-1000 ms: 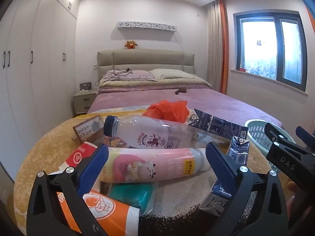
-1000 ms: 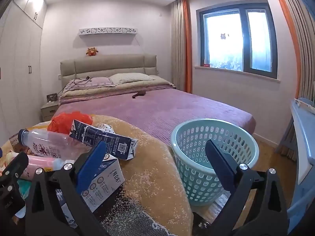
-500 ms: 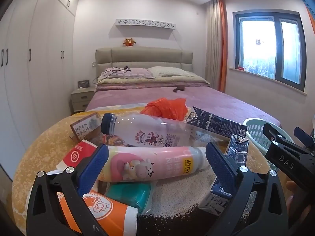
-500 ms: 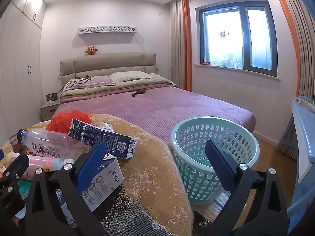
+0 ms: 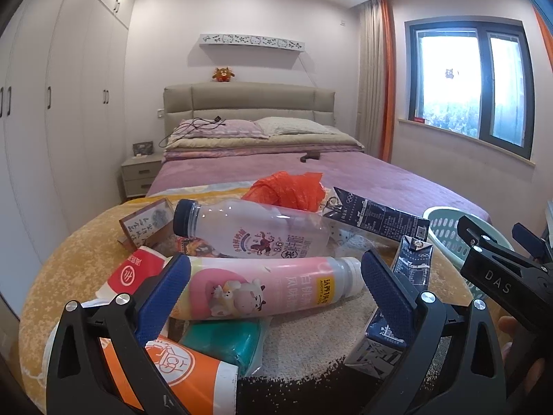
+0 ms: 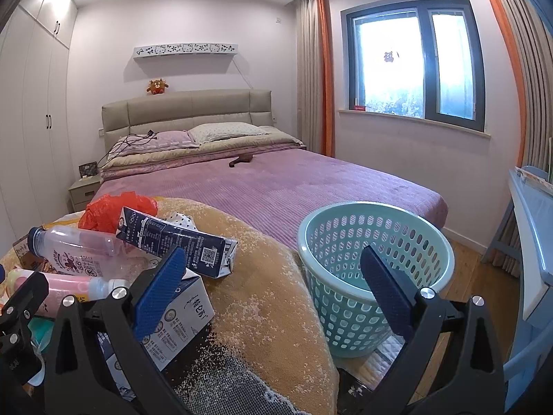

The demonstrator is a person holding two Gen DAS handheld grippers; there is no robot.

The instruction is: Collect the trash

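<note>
Two bottles (image 5: pixel 255 231), two dark cartons (image 5: pixel 376 216).

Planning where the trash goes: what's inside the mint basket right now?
The basket shows only its own perforated wall inside; no trash is visible. Its bottom is hidden behind the near rim and the right hand-held gripper, so that part can't be confirmed.

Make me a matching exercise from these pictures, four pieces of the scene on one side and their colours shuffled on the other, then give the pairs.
Things:
1. laundry basket
2. crumpled plastic bag
3. long milk carton
4. bottle between the left gripper fingers

Colours:
A. dark navy
B. pink with a yellow band
C. pale teal
D. orange-red

Pairs: 1-C, 2-D, 3-A, 4-B
</note>
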